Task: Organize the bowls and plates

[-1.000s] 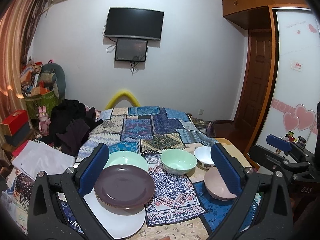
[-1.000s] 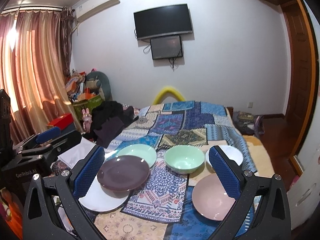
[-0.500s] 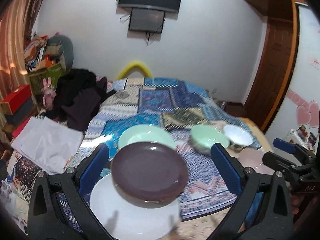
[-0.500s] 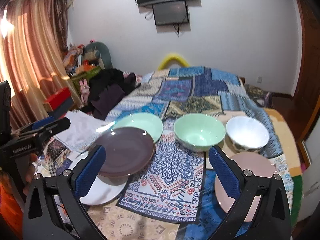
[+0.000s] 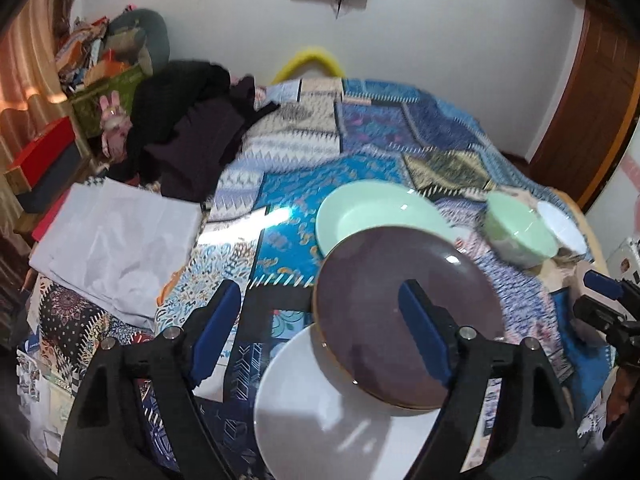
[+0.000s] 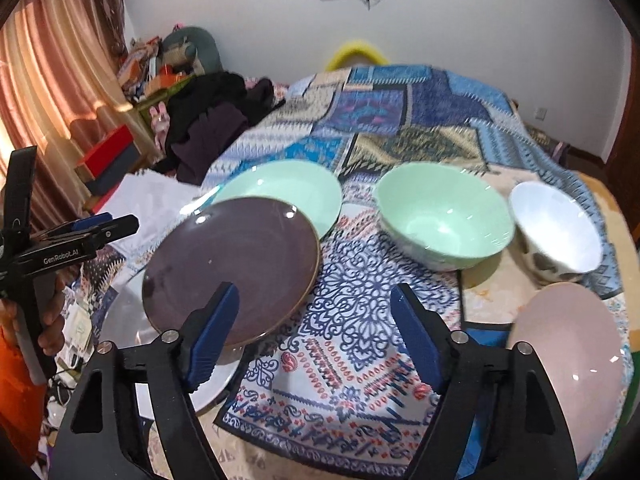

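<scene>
Purple plate (image 5: 404,320): nearer than a second ago; both hand-held grippers, left (image 5: 320,332) and right (image 6: 316,332), narrowing, nothing grasped; pickup imminent.

A patchwork cloth (image 6: 420,112) in blues covers the surface; dark clothes (image 6: 208,120) heaped at its far left, white paper (image 5: 112,236) beside them, pink curtains (image 6: 60,60) behind
</scene>
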